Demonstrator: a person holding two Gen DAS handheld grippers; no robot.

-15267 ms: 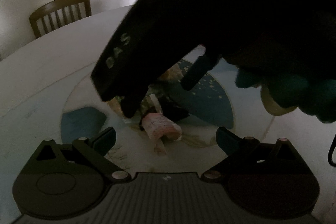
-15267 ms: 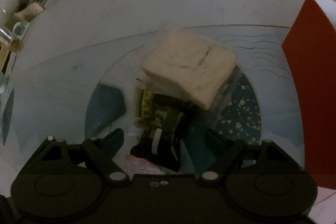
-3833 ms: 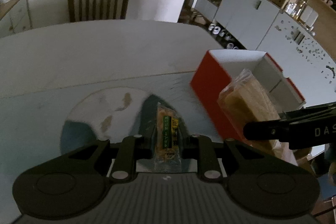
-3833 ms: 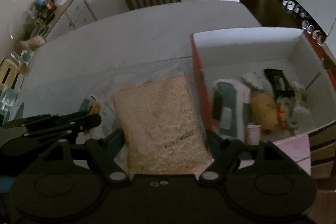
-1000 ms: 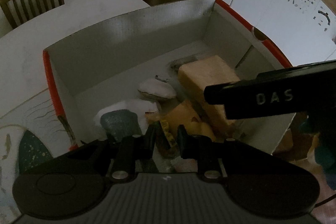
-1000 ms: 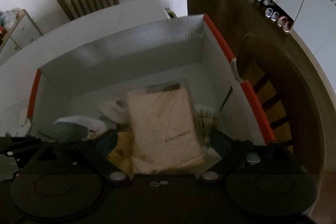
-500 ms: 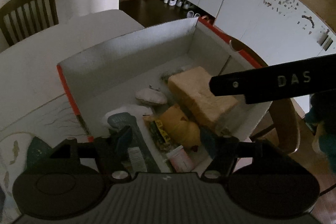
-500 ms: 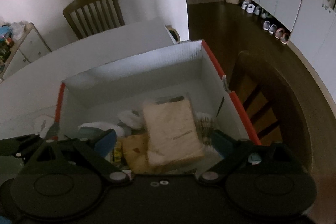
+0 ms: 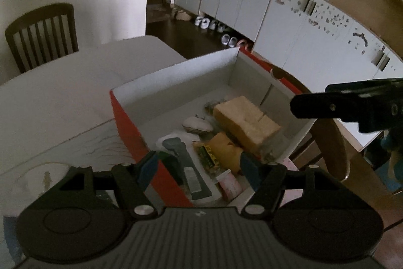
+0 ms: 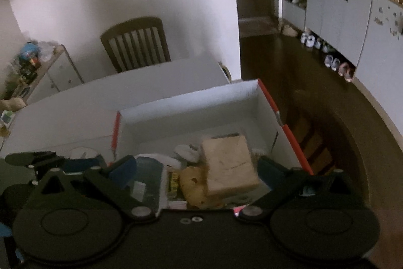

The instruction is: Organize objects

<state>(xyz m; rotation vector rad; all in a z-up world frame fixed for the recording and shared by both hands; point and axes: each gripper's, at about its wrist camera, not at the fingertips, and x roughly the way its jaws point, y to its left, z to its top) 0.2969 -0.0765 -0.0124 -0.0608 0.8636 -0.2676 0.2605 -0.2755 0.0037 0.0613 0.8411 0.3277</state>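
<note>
Both hand-held grippers have risen from the red cardboard box (image 9: 131, 127), jaws opening, empty. The bagged bread loaf (image 10: 229, 163) now lies inside. The left hand-held gripper (image 9: 199, 168) has dropped its green snack packet (image 9: 207, 154).

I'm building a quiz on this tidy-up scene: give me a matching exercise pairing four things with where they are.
Things:
1. tan block of bread in clear wrap
2. dark wooden slat-back chair
3. red cardboard box with white inside
4. row of small shoes

Places:
A. on the floor along the grey cabinets
B. on the white table, near its edge
C. inside the box, toward its right wall
D. behind the table, against the white wall

Pairs: 1-C, 2-D, 3-B, 4-A
</note>
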